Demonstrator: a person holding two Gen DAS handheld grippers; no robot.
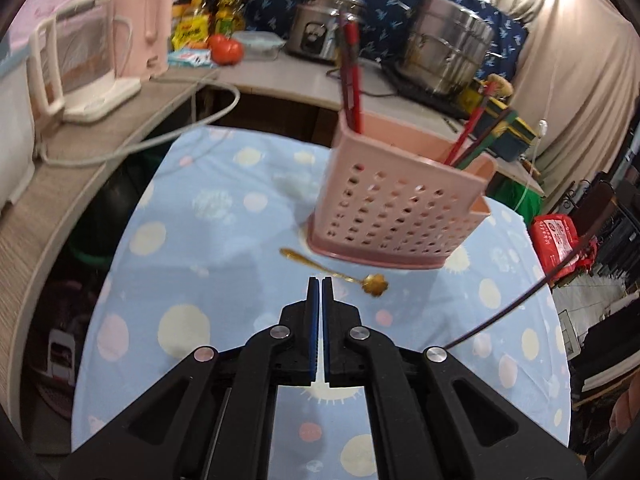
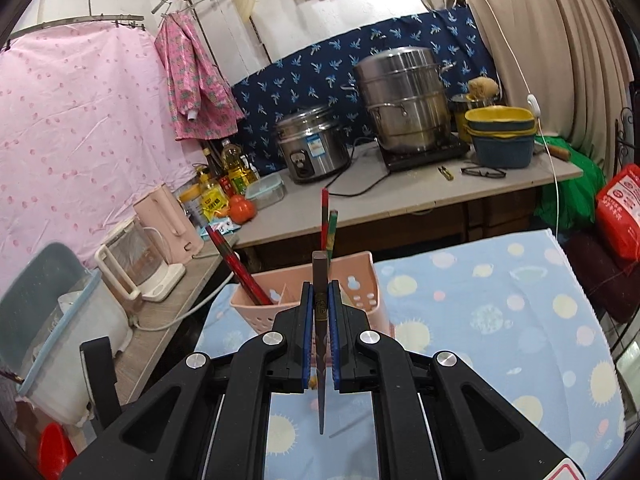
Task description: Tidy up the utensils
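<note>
A: What do the fingers have?

B: The right gripper (image 2: 321, 292) is clamped on a dark brown chopstick (image 2: 320, 280), which stands upright between the blue pads, its blunt end poking above them and its tip tapering down below. The left gripper (image 1: 320, 284) is closed on nothing, pads nearly touching.

A: And the spoon?

B: A gold spoon (image 1: 338, 274) with a flower-shaped bowl lies flat on the dotted blue tablecloth (image 1: 224, 216), just ahead of the left fingertips and slightly to their right, not touching them. Its handle runs back toward the base of the pink utensil holder (image 1: 394, 208).

A: What's in that holder?

B: It's perforated and divided into compartments. Red chopsticks (image 1: 352, 76) lean in the left end, and red and green ones (image 1: 476, 132) in the right end. In the right wrist view it sits directly behind the held chopstick.

A: Any writing?

B: The chopstick carries a small gold emblem, too fine to read. The rice cooker (image 2: 312, 144) on the counter has a blue label, and the red bag (image 2: 622, 204) has white print, both illegible.
</note>
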